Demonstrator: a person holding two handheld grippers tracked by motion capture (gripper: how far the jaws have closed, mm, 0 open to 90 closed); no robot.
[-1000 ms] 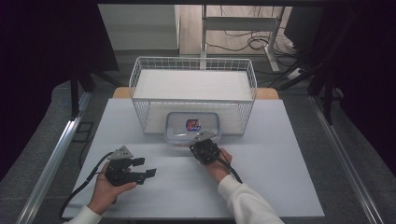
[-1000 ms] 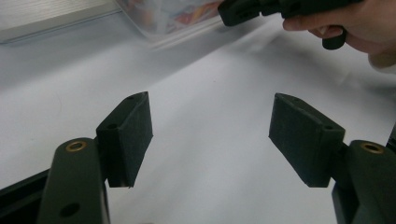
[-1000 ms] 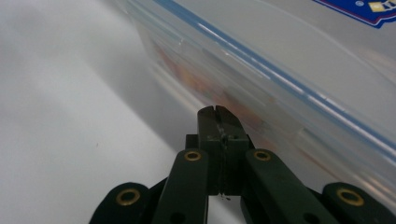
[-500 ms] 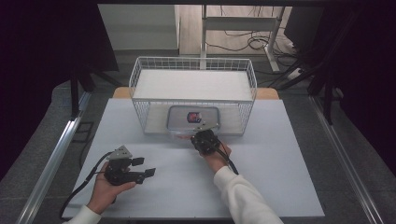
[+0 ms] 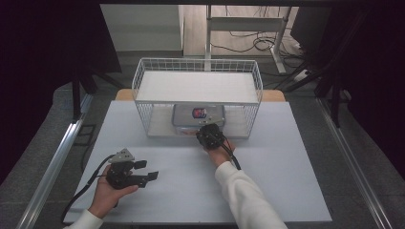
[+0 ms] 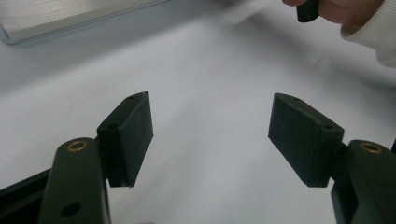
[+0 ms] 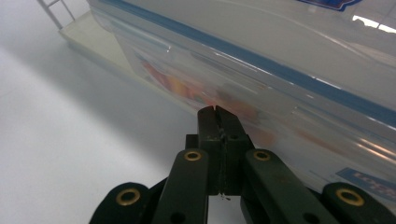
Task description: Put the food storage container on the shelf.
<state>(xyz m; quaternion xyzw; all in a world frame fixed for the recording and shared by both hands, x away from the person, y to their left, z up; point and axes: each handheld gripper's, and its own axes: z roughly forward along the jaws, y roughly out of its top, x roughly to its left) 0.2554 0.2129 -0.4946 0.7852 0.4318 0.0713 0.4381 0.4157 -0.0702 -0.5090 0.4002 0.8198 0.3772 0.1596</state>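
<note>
**Box at the rack, right gripper pressed to its side**

Where the white table (image 5: 286,191) meets the wire rack (image 5: 197,98), a clear lidded box (image 5: 198,116) is seen lying on the rack's lower level, under the white shelf. A blue band along its lid edge and coloured contents behind its wall are shown in the right gripper view. The right gripper (image 5: 211,136) is held just in front of the rack's open side, at the box's near wall; its jaws are seen pressed together with nothing between them, their tips at or against the box (image 7: 280,70). Whether they actually touch the wall cannot be told.

The left gripper (image 5: 143,171) is held low over the table, well away from the rack and to its front left. Its jaws are spread wide apart over bare tabletop, as the left gripper view shows, with nothing between the pads (image 6: 133,135). The right hand (image 6: 327,9) is caught at that view's upper edge.
</note>
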